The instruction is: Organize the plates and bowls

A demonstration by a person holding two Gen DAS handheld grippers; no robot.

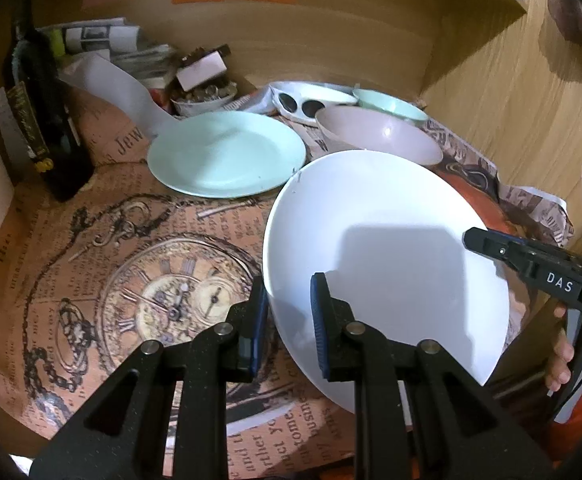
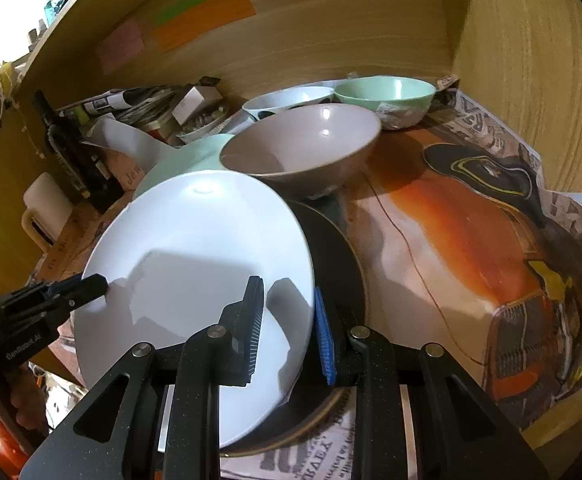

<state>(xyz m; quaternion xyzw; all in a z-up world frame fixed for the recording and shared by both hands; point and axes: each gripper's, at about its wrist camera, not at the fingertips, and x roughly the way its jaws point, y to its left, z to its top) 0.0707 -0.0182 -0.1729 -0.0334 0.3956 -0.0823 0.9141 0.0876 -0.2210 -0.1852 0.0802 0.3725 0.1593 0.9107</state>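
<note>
The white plate (image 1: 387, 264) is tilted near the worktop's front edge, its rim between the parted fingers of both the left gripper (image 1: 289, 320) and the right gripper (image 2: 287, 330); neither visibly clamps it. Only the right wrist view shows a dark plate (image 2: 339, 264) beneath it. Only the left shows the whole mint plate (image 1: 227, 154), lying flat beside the grey bowl (image 1: 375, 134).

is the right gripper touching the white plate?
Cannot tell. In the right wrist view the right gripper straddles the white plate's rim, jaws open, but no clear contact or gap shows.
</note>
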